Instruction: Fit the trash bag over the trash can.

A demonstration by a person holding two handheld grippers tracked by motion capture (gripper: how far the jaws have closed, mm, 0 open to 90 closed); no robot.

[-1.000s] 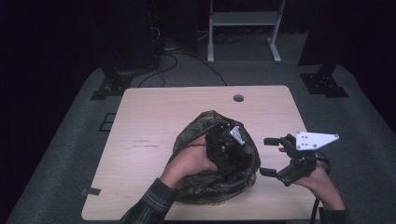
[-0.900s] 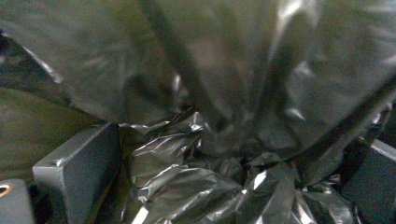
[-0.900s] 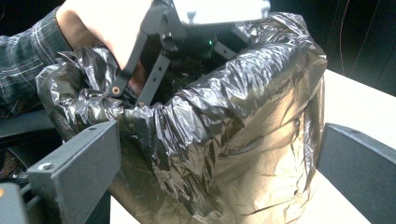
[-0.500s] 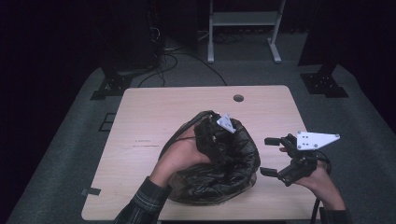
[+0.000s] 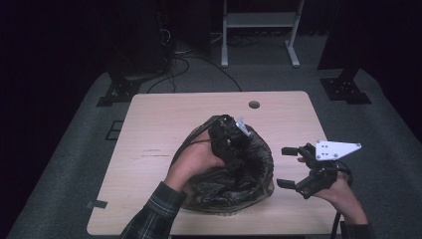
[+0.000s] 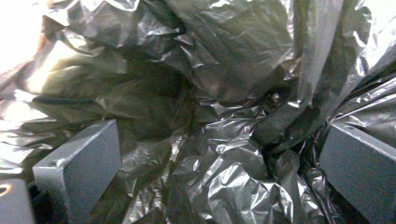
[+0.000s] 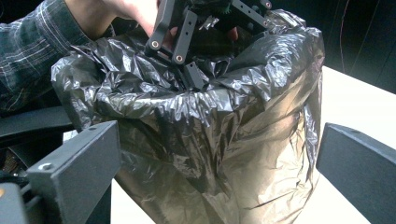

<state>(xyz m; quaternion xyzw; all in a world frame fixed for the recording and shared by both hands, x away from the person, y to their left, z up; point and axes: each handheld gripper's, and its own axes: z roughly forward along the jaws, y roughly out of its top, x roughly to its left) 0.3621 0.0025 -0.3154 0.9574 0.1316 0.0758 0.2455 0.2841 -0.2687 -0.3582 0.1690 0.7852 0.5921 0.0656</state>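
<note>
Reaching left claw [image 5: 234, 149] inside black bag [image 5: 249, 174], right claw [image 5: 291, 167] just beside

A crumpled black plastic bag [image 5: 234, 174] sits on a pale wooden worktop [image 5: 159, 129]. The left tongs [image 5: 230, 142] reach down into its open mouth. The right tongs [image 5: 287, 167] hover just beside it, jaws spread wide apart.

This looks like a lab or recording studio. A pale wooden bench [image 5: 164, 119] with a cable hole [image 5: 254, 104] stands on grey carpet [image 5: 74, 164]. Behind the bench the room is dark, with black stand feet [image 5: 117, 92], loose cables [image 5: 191, 62] on the floor and a white metal frame [image 5: 259, 20].
</note>
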